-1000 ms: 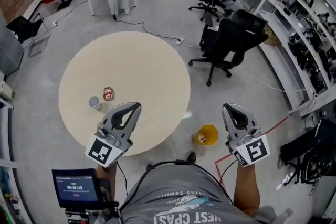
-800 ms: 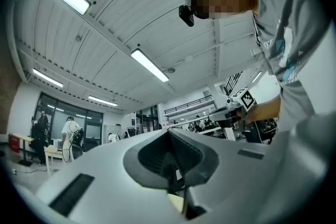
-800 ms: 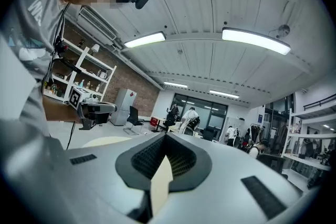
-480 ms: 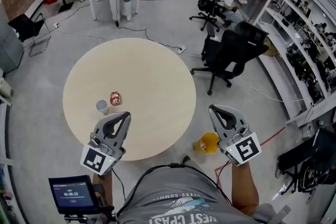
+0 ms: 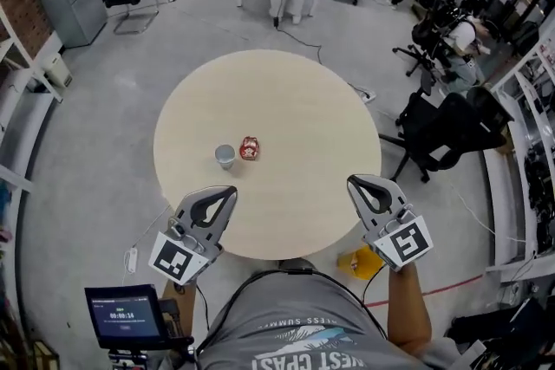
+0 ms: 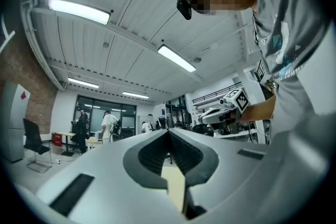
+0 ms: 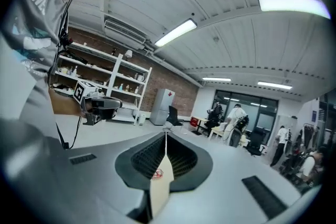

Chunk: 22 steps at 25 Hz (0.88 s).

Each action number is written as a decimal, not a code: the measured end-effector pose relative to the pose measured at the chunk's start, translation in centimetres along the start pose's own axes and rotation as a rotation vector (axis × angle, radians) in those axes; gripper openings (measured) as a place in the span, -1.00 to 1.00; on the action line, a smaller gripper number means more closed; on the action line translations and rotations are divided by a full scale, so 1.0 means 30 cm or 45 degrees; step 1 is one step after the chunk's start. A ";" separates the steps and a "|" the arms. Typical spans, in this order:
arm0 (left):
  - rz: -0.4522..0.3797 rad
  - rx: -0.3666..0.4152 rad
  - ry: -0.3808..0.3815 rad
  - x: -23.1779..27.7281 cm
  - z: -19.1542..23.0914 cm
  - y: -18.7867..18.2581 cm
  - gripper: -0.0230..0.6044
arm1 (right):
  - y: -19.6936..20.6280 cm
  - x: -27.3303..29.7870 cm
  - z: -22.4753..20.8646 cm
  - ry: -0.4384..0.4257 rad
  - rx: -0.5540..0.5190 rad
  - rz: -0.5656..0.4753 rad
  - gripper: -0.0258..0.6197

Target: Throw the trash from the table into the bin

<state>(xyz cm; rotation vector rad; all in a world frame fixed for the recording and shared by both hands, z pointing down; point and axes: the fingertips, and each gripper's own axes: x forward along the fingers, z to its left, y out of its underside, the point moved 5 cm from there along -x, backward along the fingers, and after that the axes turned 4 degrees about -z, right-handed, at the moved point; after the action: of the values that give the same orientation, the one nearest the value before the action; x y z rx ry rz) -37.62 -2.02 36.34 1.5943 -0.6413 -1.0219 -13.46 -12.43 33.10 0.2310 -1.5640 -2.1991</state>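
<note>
Now the closed, empty left gripper (image 5: 224,193) and right gripper (image 5: 357,184) have reached the round beige table's (image 5: 286,100) near edge, bringing the small grey cup (image 5: 225,156) and crumpled red wrapper (image 5: 250,148) closer for pickup.

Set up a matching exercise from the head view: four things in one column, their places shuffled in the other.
Things:
1. red wrapper
2. grey cup
3. yellow bin
4. large black office chair

Places:
A. on the floor, off the right side of the table
B. on the table, left one of the pair
C. on the floor, at the table's near edge
D. on the table, right one of the pair

Pairs: 1-D, 2-B, 3-C, 4-A
</note>
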 end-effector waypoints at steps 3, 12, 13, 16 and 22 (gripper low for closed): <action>0.036 0.009 -0.097 -0.018 0.044 0.028 -0.79 | 0.085 0.173 -0.017 -0.164 -0.015 0.030 -0.88; 0.191 -0.060 -0.432 -0.085 0.156 0.097 -0.79 | 0.394 0.746 0.046 -0.661 0.098 0.305 -0.02; 0.200 -0.072 -0.460 -0.088 0.171 0.104 -0.79 | 0.437 0.807 0.062 -0.708 0.100 0.340 0.07; 0.246 -0.108 -0.534 -0.094 0.195 0.134 -0.79 | 0.582 0.973 0.122 -0.829 0.113 0.451 0.40; 0.360 -0.185 -0.643 -0.117 0.208 0.195 -0.79 | 0.909 1.253 0.232 -0.992 0.068 0.718 0.87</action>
<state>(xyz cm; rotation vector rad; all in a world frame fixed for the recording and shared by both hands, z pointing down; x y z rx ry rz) -44.13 -3.79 42.66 1.0808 -1.0734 -1.2317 -42.92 -30.19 65.03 -1.0406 -1.7499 -1.8558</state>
